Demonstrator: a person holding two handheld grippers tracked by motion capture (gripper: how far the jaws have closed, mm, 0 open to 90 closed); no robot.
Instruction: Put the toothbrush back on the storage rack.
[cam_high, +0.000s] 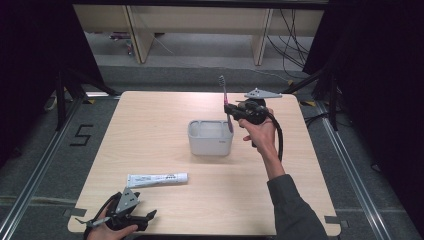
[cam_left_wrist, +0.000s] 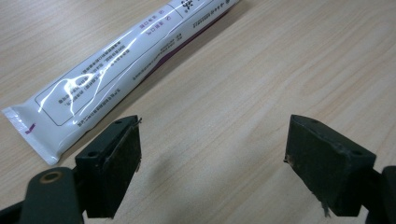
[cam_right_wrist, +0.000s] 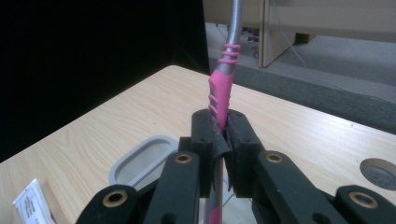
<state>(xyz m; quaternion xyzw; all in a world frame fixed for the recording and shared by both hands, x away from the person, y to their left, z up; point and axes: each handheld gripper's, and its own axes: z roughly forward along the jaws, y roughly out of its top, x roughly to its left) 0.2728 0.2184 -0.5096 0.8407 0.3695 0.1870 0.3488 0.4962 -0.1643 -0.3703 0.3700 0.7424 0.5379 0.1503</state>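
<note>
A pink and grey toothbrush (cam_high: 225, 100) stands upright in my right gripper (cam_high: 232, 111), brush head up, over the right rim of a grey rectangular cup (cam_high: 210, 137) at the table's middle. In the right gripper view the jaws are shut on the toothbrush (cam_right_wrist: 223, 91) handle, with the cup (cam_right_wrist: 142, 158) below left. A white toothpaste tube (cam_high: 157, 179) lies flat at the front left. My left gripper (cam_high: 131, 218) rests open near the table's front edge, just this side of the tube. In the left gripper view the tube (cam_left_wrist: 121, 65) lies ahead of the left jaw, nothing between the jaws.
The light wooden table (cam_high: 150, 125) has a round cable hole (cam_right_wrist: 379, 171) near its edge. Beyond the far edge are a grey floor, desk legs (cam_high: 140, 37) and cables. Dark curtains flank both sides.
</note>
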